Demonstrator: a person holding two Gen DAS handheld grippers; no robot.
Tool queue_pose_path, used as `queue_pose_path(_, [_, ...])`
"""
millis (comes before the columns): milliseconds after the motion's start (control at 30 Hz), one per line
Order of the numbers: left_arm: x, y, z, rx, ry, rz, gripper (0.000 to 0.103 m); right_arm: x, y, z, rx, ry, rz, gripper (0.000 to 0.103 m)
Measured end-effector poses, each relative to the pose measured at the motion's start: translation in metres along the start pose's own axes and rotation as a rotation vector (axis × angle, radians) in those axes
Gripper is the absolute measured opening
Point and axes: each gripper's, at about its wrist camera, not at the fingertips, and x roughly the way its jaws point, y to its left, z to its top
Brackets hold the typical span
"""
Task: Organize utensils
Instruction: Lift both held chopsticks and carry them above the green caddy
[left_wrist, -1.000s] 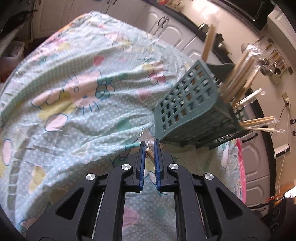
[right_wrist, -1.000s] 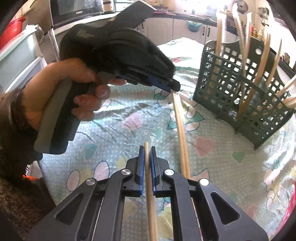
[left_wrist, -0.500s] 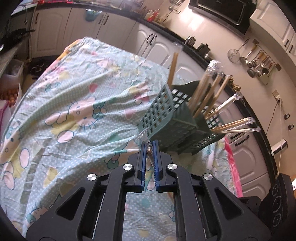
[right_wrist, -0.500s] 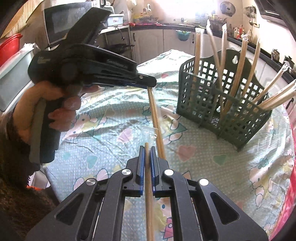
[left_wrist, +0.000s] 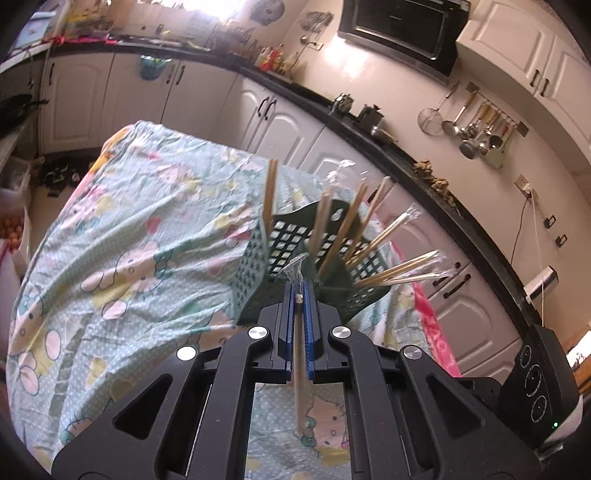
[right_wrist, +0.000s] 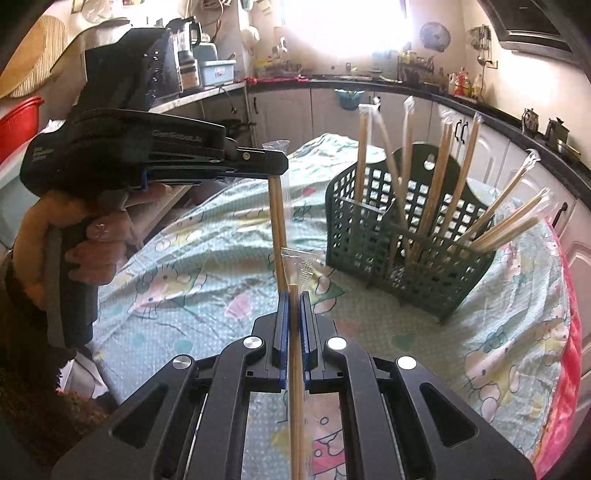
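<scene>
Wrapped chopsticks (right_wrist: 295, 354) are clamped between the blue pads of the right gripper (right_wrist: 294, 306) at lower centre of the right wrist view; the sticks run down toward the bottom edge, the clear wrapper end projecting above the pads. A second wrapped pair (right_wrist: 277, 225) is seen hanging upright from the left gripper (right_wrist: 275, 162) at upper left of that view, gripped near its top end, held by a hand (right_wrist: 85, 236). In the left wrist view the left gripper (left_wrist: 299, 295) is closed on that pair (left_wrist: 300, 369) at lower centre. The green basket (right_wrist: 373, 236), at centre right, is set on the patterned tablecloth (right_wrist: 207, 266); many wrapped chopsticks (right_wrist: 436, 192) are stood in it, leaning at various angles. Kitchen cabinets (left_wrist: 280, 122) are noted behind.
</scene>
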Motion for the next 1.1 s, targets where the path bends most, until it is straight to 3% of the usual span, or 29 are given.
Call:
queue_pose_path(633, [-0.021,-0.037,0.019,0.070,-0.066,-0.058,0.002,-0.046,-0.012,0.024,0.061,-0.185,-0.018,0.006])
queue_pose_path(1100, [-0.040,-0.059,0.045,0.134,-0.140,-0.057,0.002,-0.083,-0.029,0.054,0.098,-0.342,-0.068,0.006])
